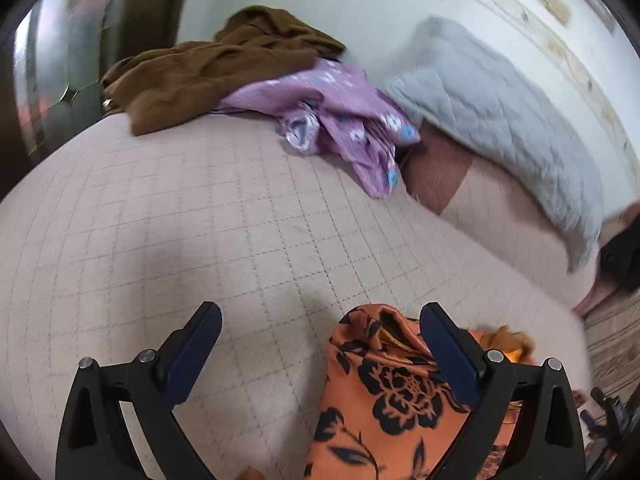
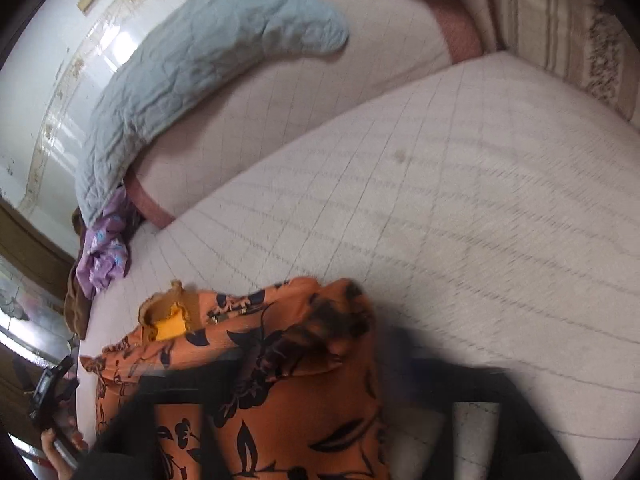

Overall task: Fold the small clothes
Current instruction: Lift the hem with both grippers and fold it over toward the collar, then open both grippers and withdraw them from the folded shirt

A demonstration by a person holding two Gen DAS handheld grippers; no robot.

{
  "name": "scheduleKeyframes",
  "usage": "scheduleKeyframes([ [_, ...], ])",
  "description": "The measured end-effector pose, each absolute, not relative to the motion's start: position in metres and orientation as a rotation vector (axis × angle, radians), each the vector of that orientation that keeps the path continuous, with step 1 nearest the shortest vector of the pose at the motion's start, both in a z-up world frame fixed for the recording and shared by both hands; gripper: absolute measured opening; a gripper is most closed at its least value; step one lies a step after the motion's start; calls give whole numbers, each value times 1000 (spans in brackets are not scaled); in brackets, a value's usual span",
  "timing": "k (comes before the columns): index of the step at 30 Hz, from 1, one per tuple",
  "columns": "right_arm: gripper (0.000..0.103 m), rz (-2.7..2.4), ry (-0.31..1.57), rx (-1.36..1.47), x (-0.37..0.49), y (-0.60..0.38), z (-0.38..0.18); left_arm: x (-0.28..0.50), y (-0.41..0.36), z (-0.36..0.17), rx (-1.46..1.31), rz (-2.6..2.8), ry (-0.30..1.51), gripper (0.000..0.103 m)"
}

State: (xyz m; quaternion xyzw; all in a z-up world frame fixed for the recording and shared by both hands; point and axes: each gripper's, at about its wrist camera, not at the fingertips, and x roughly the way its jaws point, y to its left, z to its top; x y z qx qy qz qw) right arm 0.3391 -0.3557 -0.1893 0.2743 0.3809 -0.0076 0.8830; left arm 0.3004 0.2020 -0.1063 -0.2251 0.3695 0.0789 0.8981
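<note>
An orange garment with black flowers (image 1: 384, 396) lies on the pale quilted bed cover (image 1: 200, 220), near its front edge. My left gripper (image 1: 320, 330) is open just above it, the garment's raised fold against its right finger (image 1: 448, 352). In the right wrist view the same garment (image 2: 280, 380) fills the lower middle, with a yellow lining showing at its neck. My right gripper (image 2: 320, 368) is badly blurred over the garment; I cannot tell how its jaws stand. A lilac flowered garment (image 1: 340, 120) and a brown garment (image 1: 208, 64) lie crumpled at the far side.
A grey quilted blanket (image 1: 500, 120) drapes over a pink bolster cushion (image 1: 436, 168) on the right. The bed edge and patterned floor (image 1: 612, 344) are at the far right. The other gripper (image 2: 48, 392) shows at the left edge of the right wrist view.
</note>
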Motion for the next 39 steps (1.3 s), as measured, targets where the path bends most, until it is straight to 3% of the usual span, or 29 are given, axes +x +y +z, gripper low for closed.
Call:
scheduleKeyframes([
  [4, 103, 84, 713, 667, 321, -358, -171, 277, 187, -101, -494, 145, 763, 99],
  [8, 103, 292, 767, 623, 327, -313, -176, 255, 140, -114, -505, 54, 746, 99],
  [16, 102, 393, 827, 407, 338, -216, -180, 270, 47, -111, -223, -50, 789, 99],
  [20, 102, 219, 736, -35, 314, -178, -169, 286, 53, -124, -213, 13, 856, 99],
  [24, 102, 205, 667, -230, 302, -163, -170, 288, 61, -128, -164, 101, 859, 99],
  [39, 102, -15, 679, -329, 397, -149, -175, 295, 77, -130, -212, 144, 836, 99],
])
